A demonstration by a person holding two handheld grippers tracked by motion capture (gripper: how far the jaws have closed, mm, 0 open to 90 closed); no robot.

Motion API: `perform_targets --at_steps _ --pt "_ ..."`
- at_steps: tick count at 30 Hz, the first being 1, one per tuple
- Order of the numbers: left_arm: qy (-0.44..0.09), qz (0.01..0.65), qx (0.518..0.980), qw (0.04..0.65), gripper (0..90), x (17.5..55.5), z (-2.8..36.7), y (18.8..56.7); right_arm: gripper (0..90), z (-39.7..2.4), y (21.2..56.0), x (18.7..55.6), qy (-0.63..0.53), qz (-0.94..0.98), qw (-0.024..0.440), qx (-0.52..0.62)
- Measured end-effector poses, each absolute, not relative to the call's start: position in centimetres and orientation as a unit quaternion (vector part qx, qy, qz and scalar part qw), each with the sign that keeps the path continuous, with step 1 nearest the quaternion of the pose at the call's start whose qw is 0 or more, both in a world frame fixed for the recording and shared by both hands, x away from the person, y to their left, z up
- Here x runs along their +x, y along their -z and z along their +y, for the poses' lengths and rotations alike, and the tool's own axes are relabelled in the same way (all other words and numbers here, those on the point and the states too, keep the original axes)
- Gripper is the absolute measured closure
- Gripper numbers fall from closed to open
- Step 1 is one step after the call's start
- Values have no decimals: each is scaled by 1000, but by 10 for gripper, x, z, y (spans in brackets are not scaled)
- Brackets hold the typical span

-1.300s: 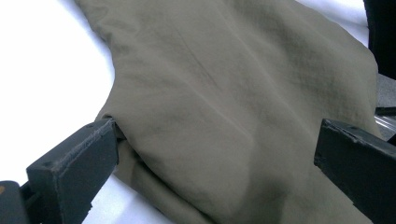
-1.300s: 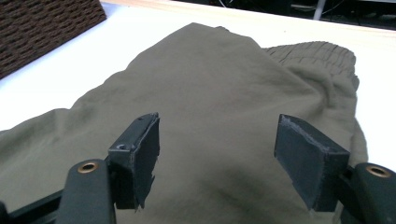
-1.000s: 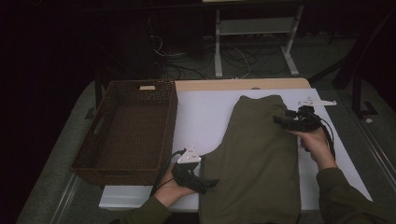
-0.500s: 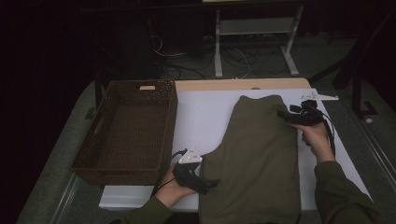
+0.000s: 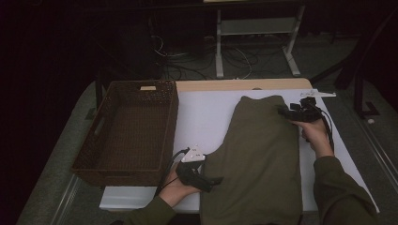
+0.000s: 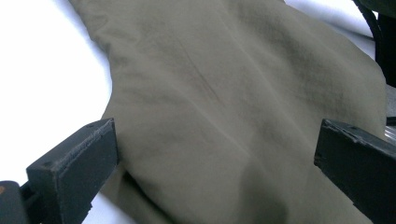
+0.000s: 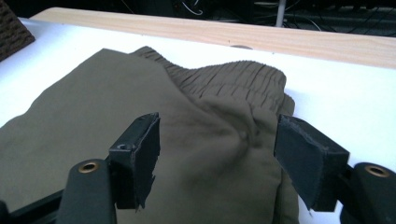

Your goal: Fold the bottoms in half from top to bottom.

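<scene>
Olive trousers [image 7: 196, 140] flat between both grippers' open fingers [image 7: 137, 154].

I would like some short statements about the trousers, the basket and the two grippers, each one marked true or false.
1. The olive trousers lie inside the wicker basket. False: they lie on the white table, beside the basket.
2. The right gripper is open above the elastic waistband. True.
3. The left gripper is shut. False: its jaws stand wide apart over the cloth.
4. The basket holds nothing. True.
</scene>
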State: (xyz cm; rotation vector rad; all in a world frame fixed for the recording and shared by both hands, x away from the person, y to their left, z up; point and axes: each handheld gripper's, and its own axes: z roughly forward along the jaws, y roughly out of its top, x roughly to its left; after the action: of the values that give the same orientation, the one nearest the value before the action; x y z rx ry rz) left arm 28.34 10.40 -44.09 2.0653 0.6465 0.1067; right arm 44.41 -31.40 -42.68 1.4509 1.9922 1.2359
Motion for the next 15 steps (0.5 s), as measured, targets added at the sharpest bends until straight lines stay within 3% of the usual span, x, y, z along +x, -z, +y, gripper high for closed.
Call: perform_targets --at_steps 15 --pt "-65 272 834 476 0 303 83 431 313 -316 430 449 -436 716 184 513"
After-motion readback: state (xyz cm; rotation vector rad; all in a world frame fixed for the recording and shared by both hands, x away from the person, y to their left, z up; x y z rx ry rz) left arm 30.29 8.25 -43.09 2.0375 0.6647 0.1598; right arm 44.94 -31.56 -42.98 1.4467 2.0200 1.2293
